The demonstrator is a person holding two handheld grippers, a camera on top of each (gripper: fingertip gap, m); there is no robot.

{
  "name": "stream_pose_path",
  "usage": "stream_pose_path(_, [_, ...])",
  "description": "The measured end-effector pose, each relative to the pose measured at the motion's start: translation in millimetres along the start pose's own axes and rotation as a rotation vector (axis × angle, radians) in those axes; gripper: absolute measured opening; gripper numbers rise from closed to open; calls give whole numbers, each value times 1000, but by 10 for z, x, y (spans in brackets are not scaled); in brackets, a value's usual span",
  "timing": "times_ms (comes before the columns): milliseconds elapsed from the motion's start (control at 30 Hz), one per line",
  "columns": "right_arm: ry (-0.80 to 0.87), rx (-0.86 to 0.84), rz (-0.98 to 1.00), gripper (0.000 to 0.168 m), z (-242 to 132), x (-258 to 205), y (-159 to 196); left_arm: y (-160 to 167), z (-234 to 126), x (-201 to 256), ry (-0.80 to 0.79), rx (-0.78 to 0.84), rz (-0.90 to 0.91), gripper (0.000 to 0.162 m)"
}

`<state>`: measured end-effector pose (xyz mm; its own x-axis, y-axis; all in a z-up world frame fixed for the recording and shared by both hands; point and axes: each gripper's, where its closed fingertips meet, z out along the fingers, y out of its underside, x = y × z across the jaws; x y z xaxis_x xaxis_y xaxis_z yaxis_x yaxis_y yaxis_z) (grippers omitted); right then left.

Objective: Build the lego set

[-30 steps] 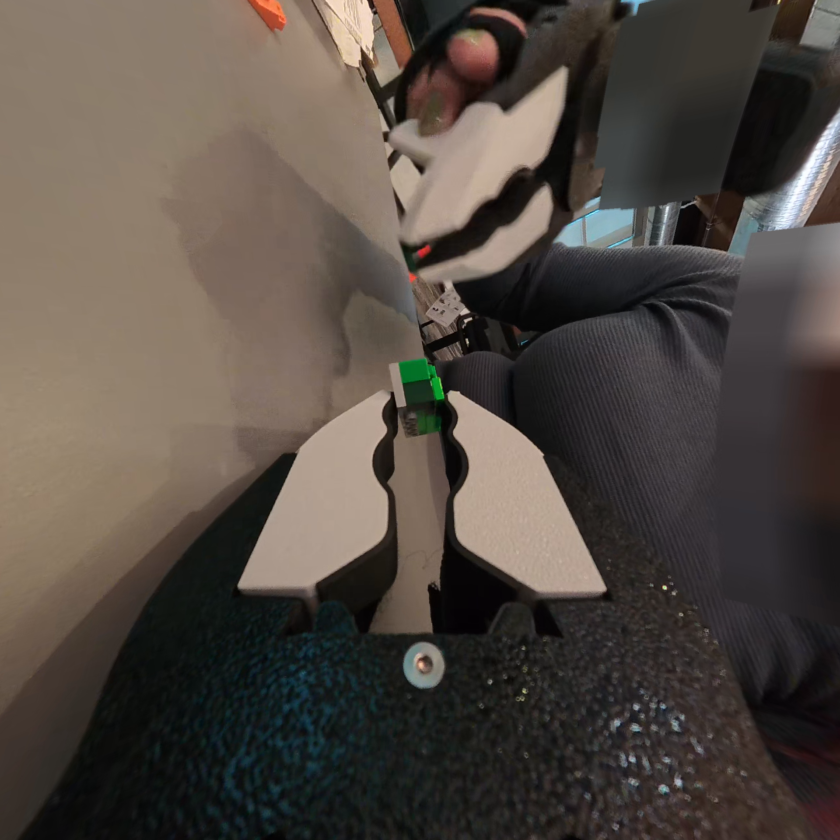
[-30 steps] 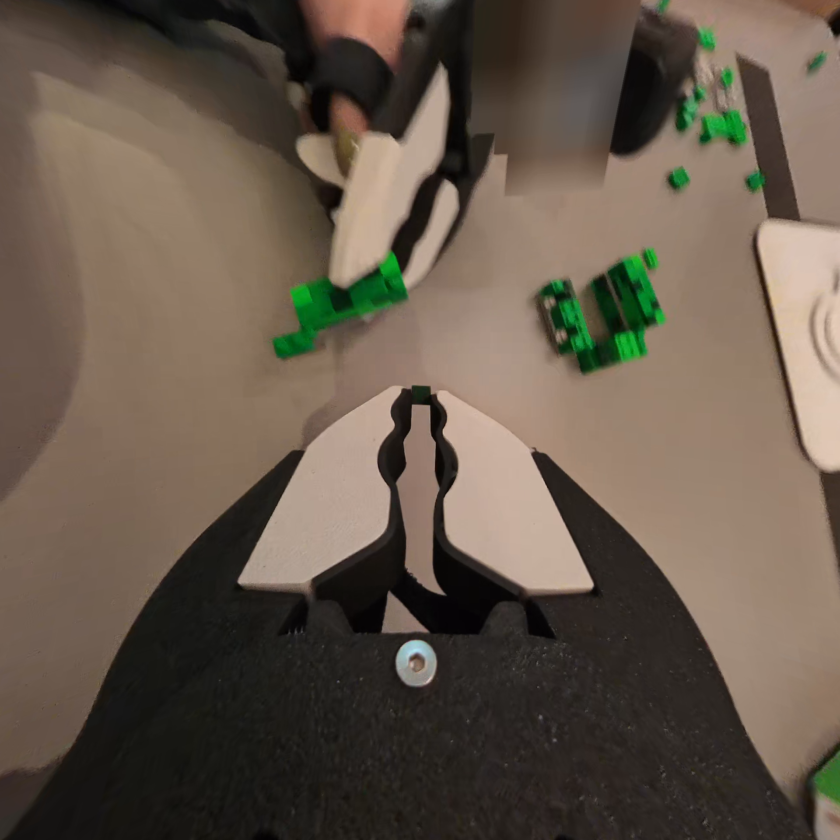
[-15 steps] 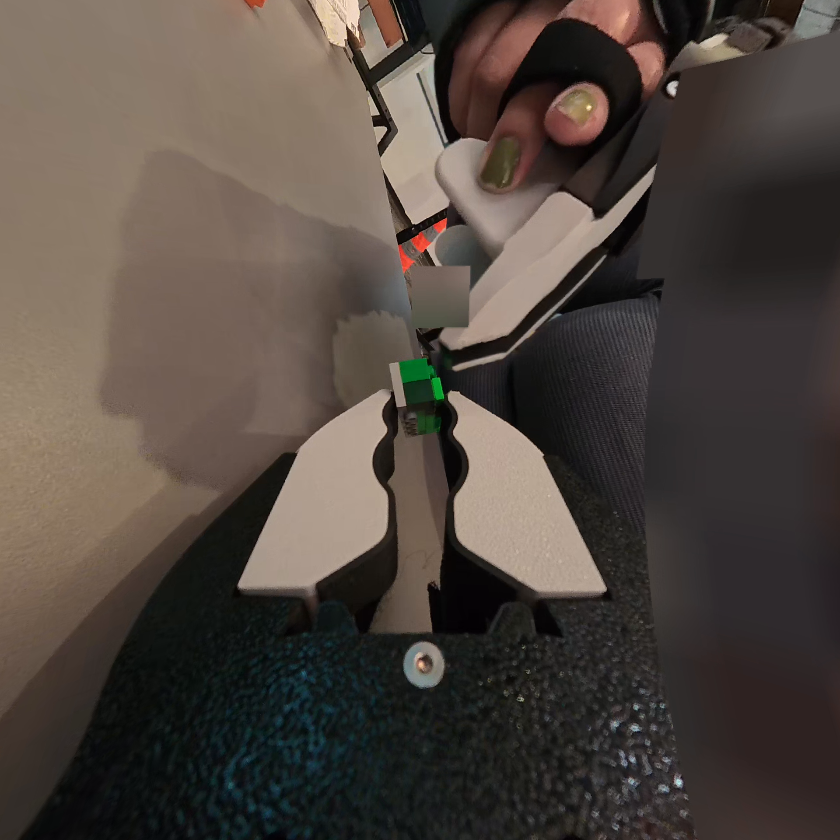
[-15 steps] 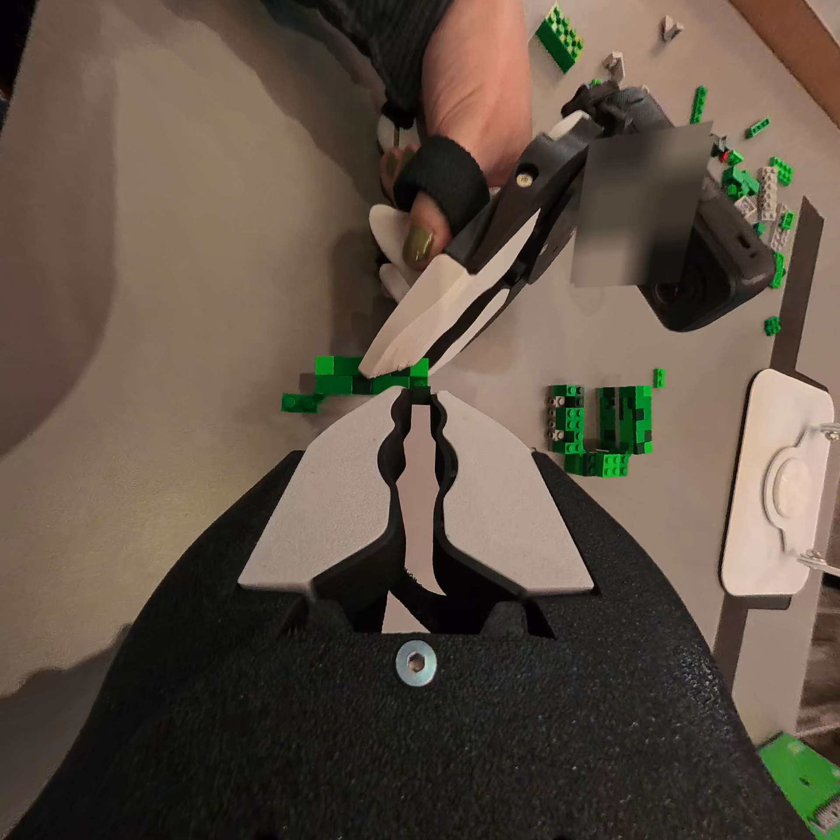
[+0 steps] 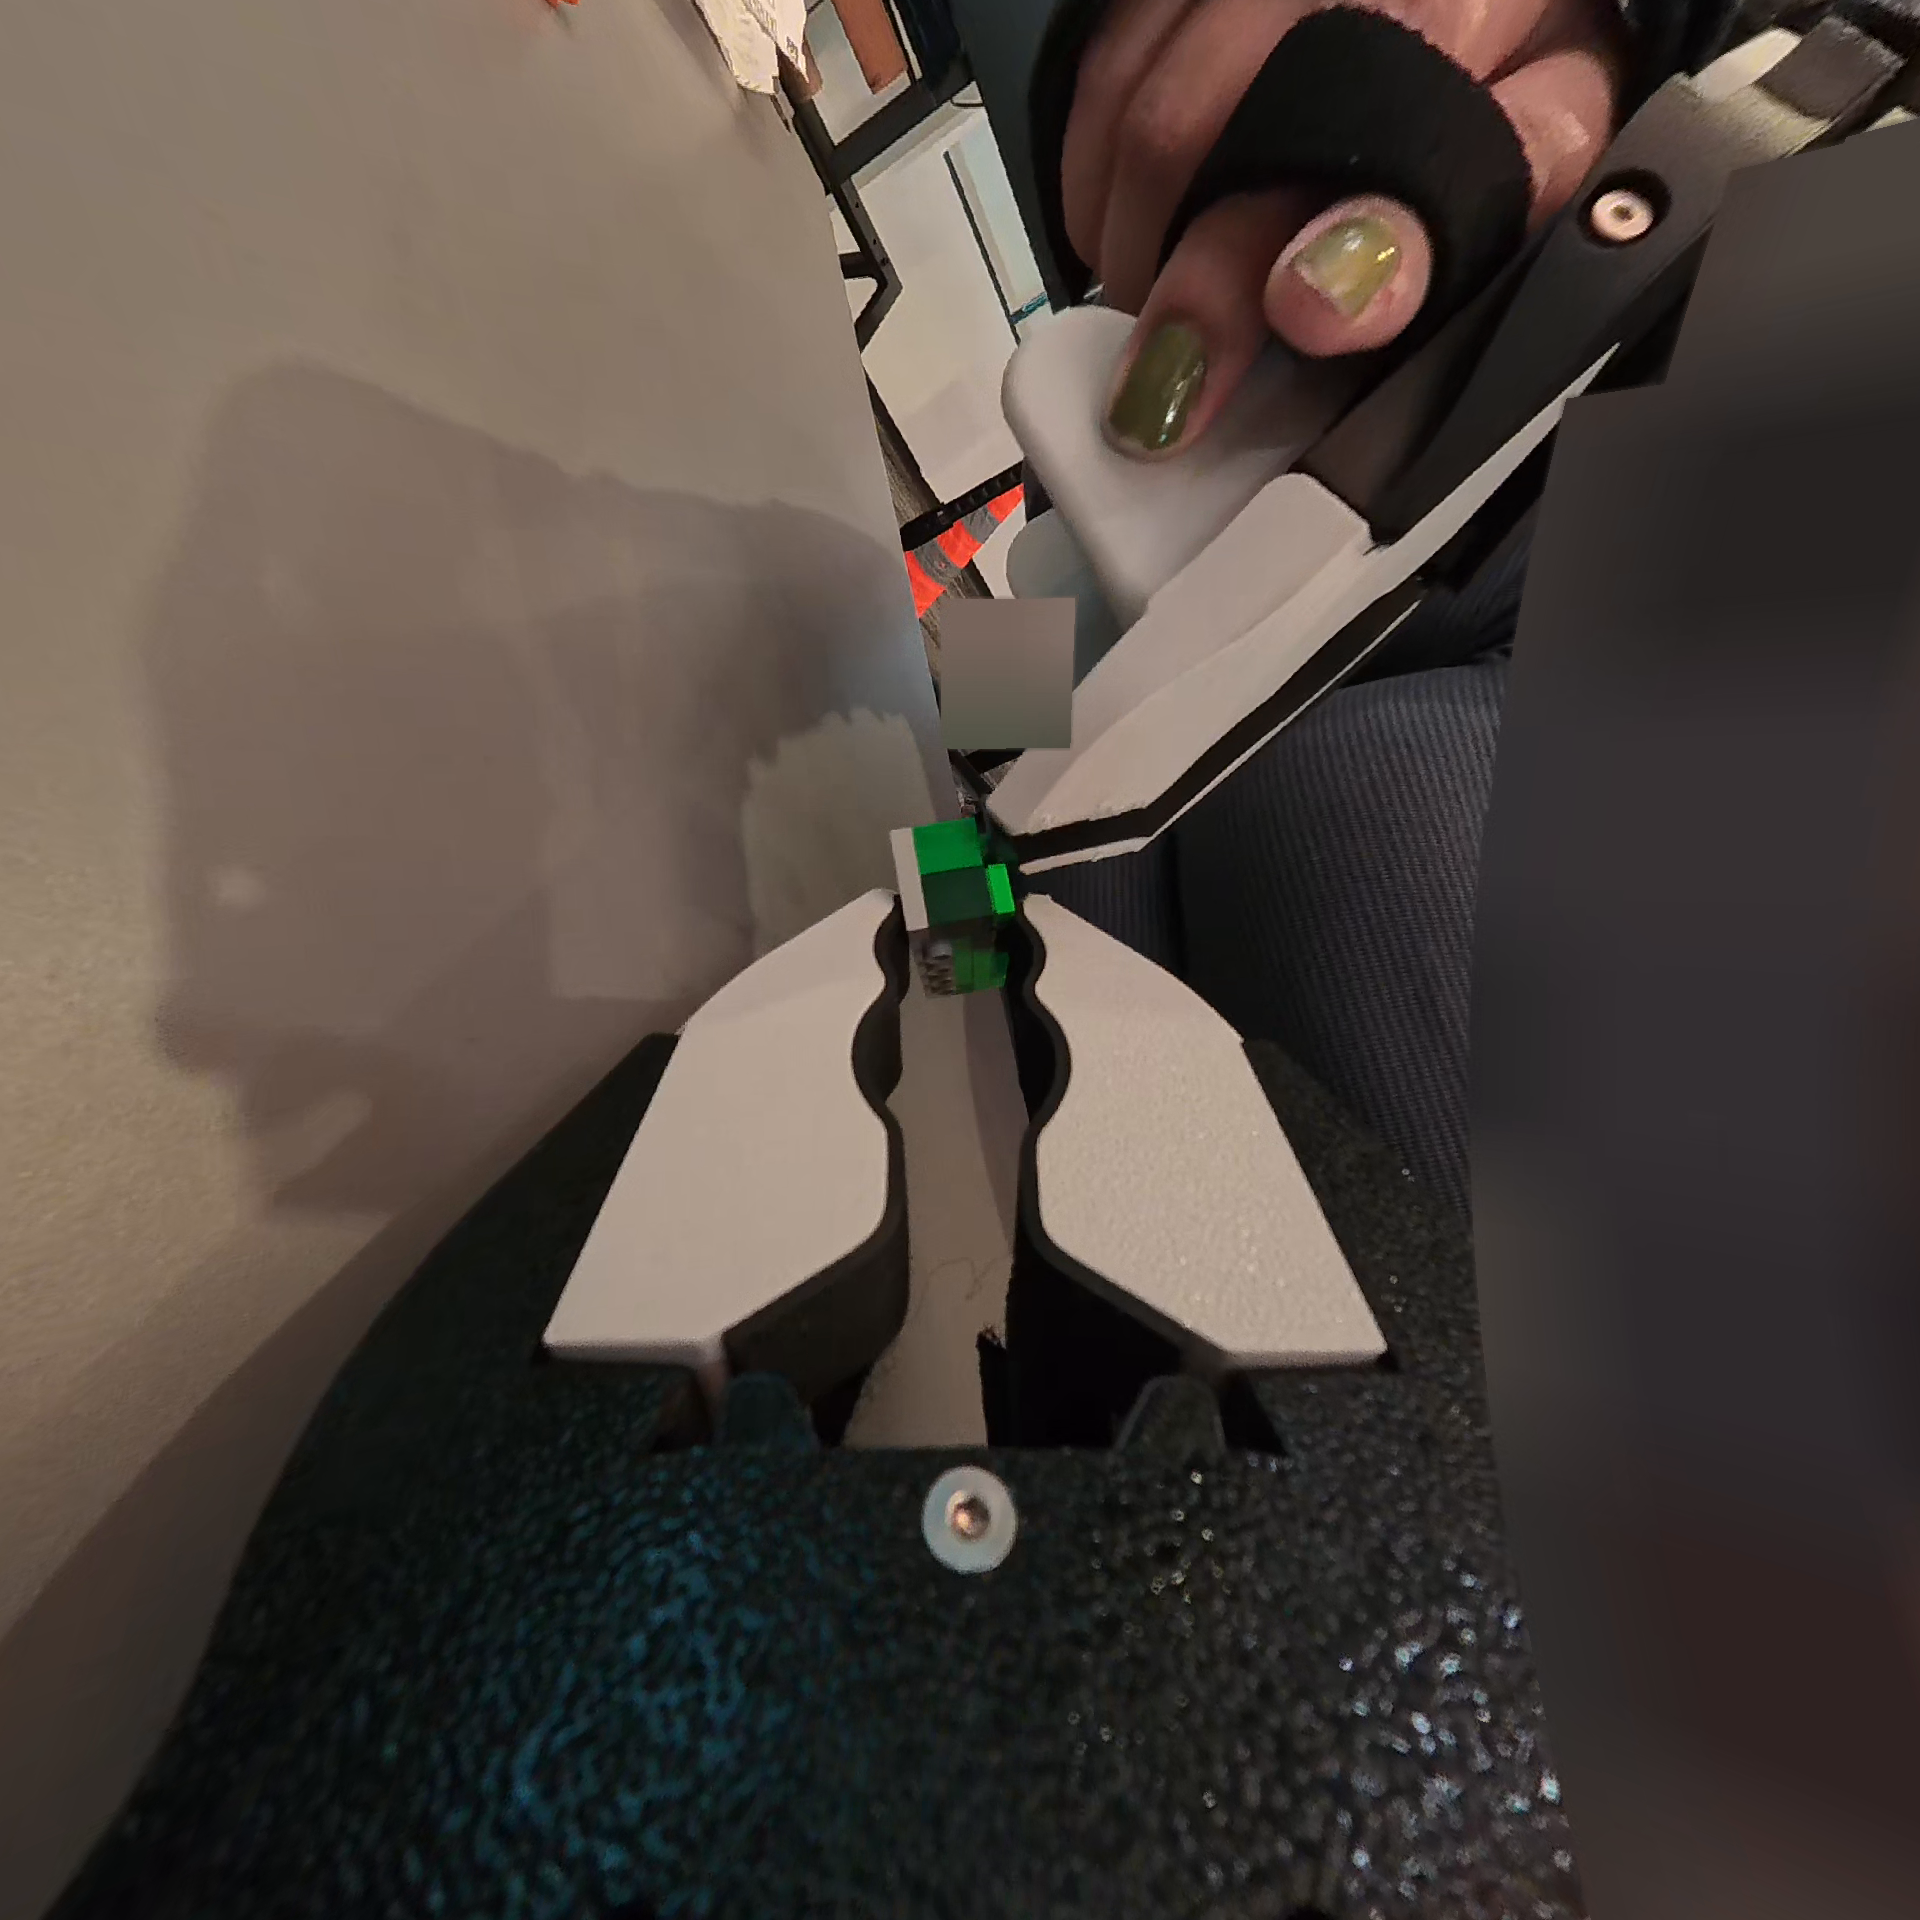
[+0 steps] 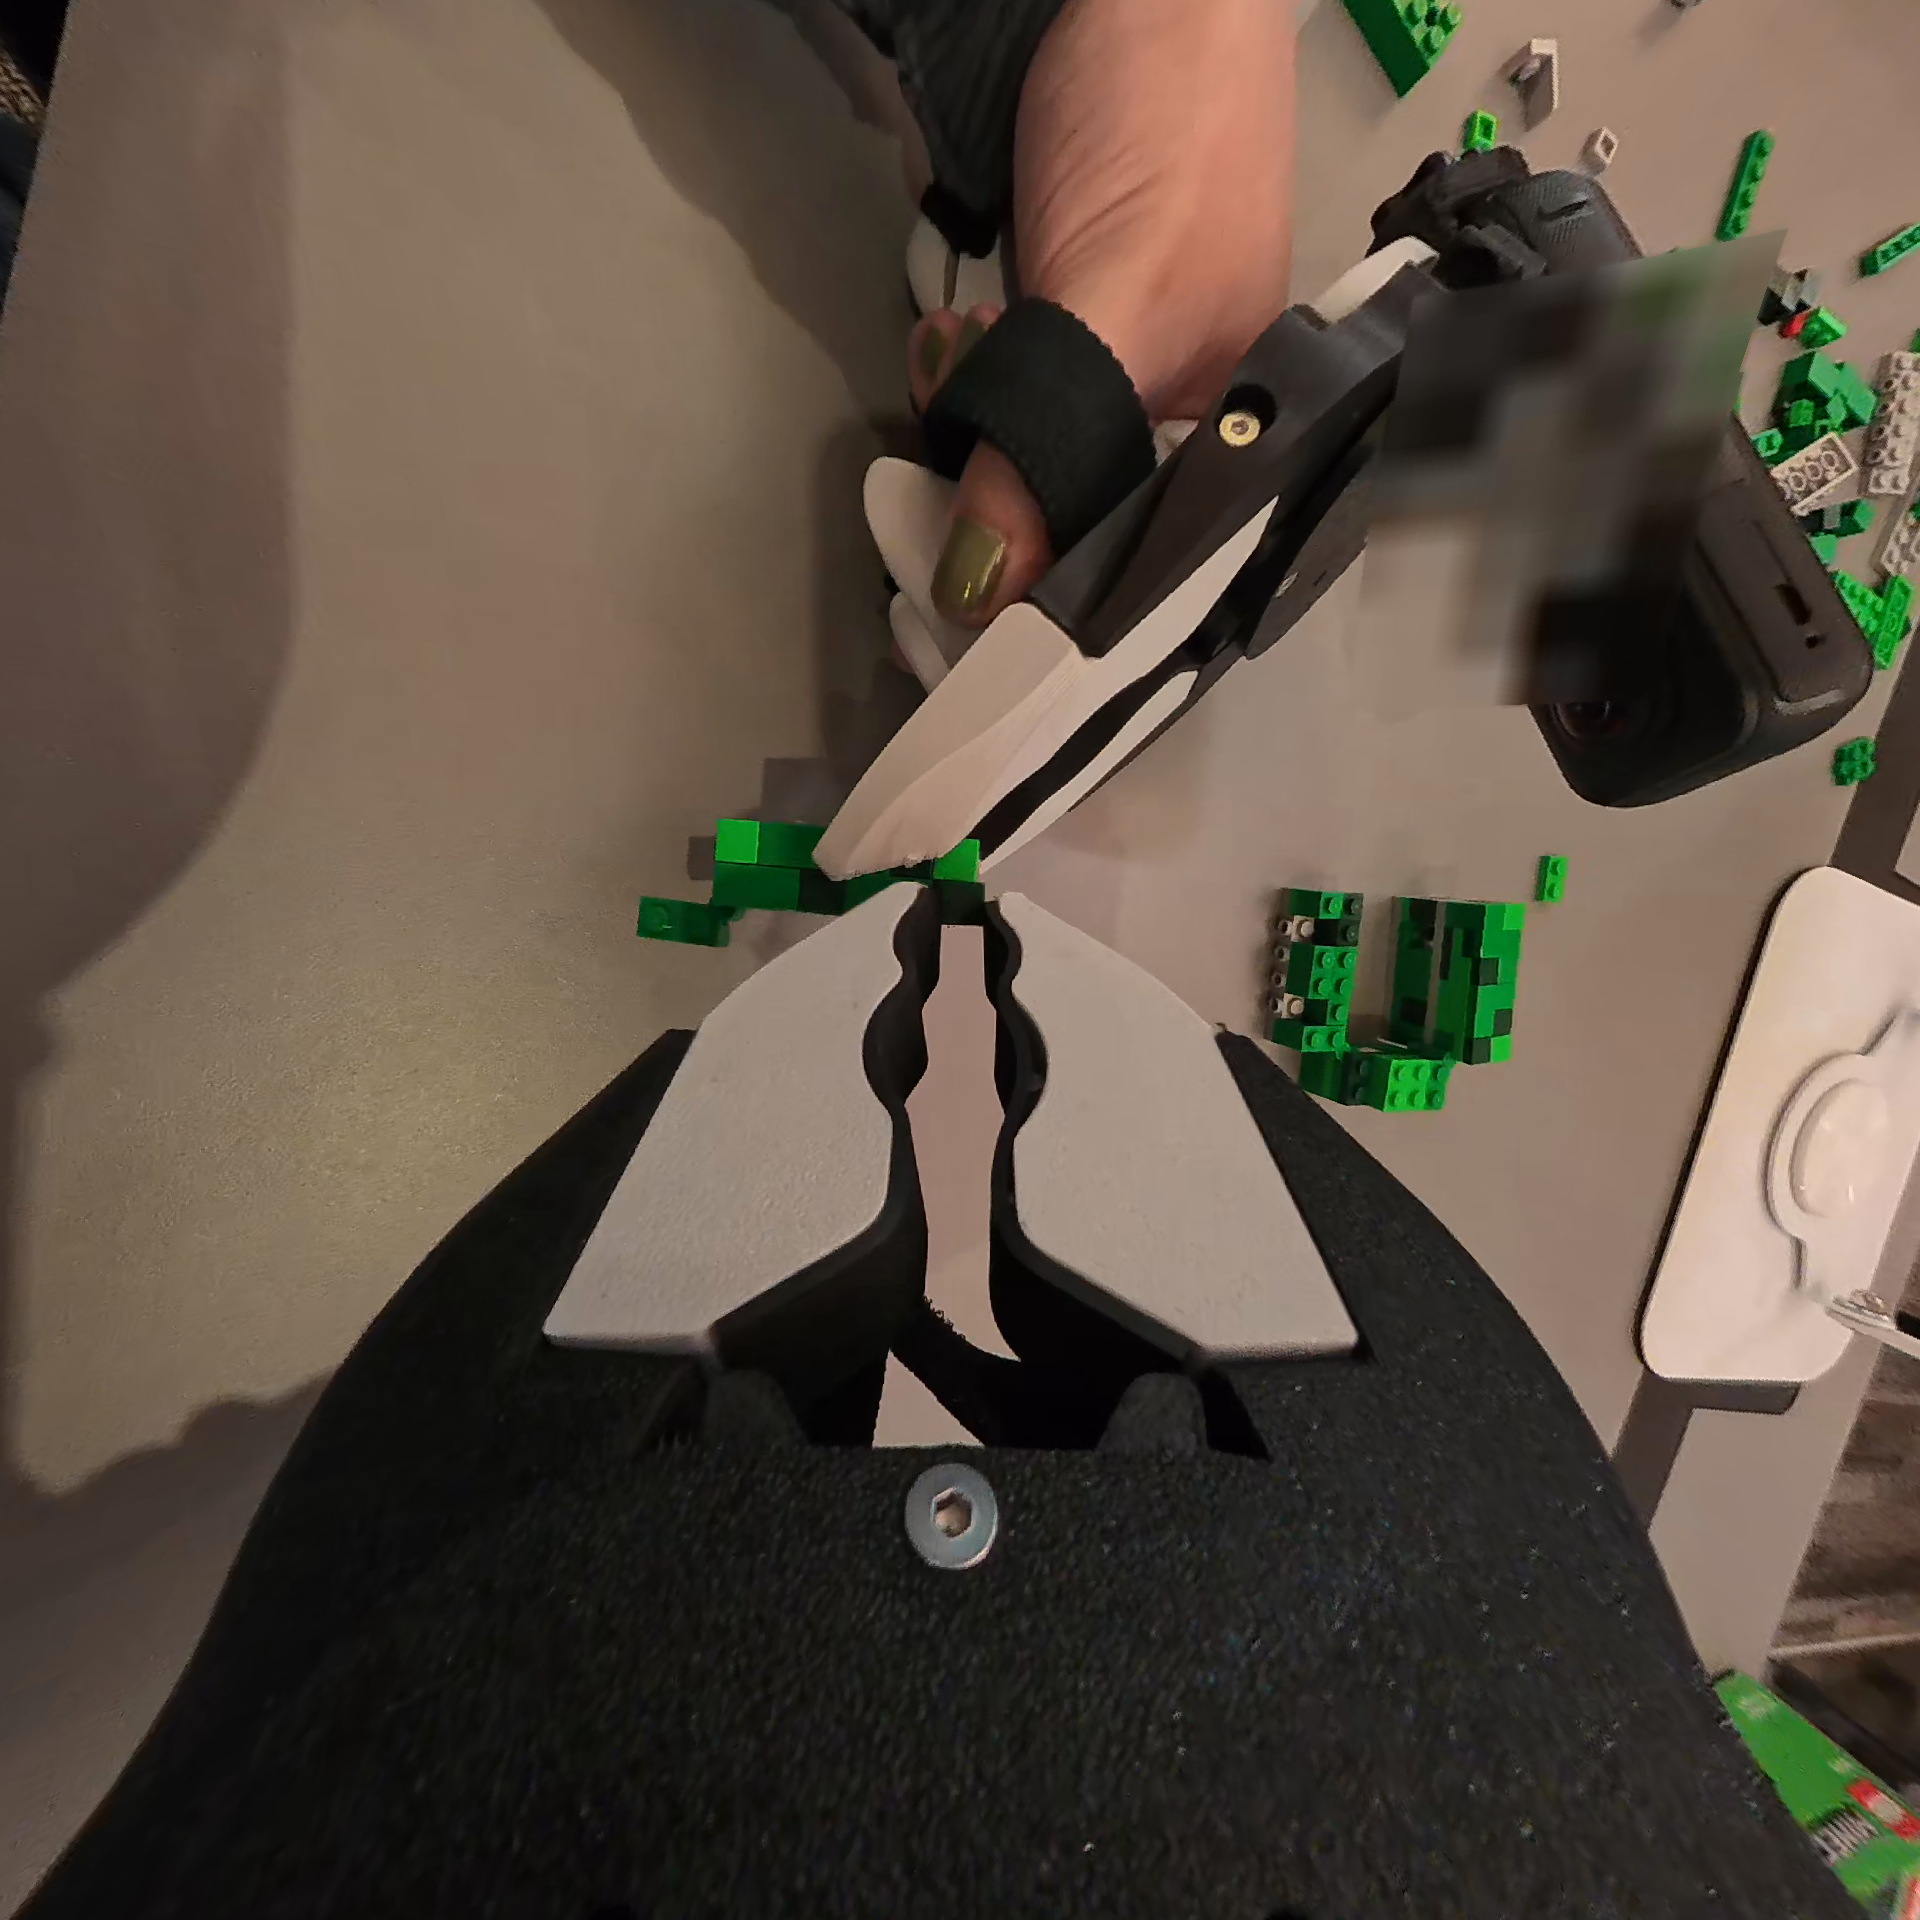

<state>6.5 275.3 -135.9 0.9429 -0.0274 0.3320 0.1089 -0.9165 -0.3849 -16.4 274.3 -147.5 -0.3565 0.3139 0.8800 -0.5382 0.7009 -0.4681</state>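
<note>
My left gripper [image 5: 956, 920] is shut on a small green lego assembly [image 5: 951, 883] with a grey side, held just above the grey table [image 5: 416, 520]. In the right wrist view the left gripper [image 6: 914, 862] comes in from the upper right, and the assembly [image 6: 764, 868] sticks out to its left. My right gripper [image 6: 961, 916] is shut on a small dark green brick [image 6: 961, 906], whose end meets the assembly's right end. In the left wrist view the right gripper [image 5: 1023, 844] comes in from the upper right, its tips at the assembly.
A larger, partly built green lego piece [image 6: 1392, 997] lies on the table to the right. Several loose green and grey bricks [image 6: 1829, 416] lie at the far right. A white pad [image 6: 1766, 1143] sits at the right edge, a green box [image 6: 1829, 1787] below it. The person's legs [image 5: 1330, 935] are beside the table edge. My left and right fingertips are right by each other.
The right gripper has moved forward with its small brick until it meets the assembly in the left gripper. Both grippers stayed shut.
</note>
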Motion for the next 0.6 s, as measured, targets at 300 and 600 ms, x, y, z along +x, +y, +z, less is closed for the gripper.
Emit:
stream_pose_path(300, [-28, -22, 21, 8, -1, -47, 2, 17, 11, 3, 1, -12, 3, 17])
stream_pose_path(600, [-43, -32, 39, 13, 0, -65, -1, 15, 11, 5, 2, -10, 3, 17])
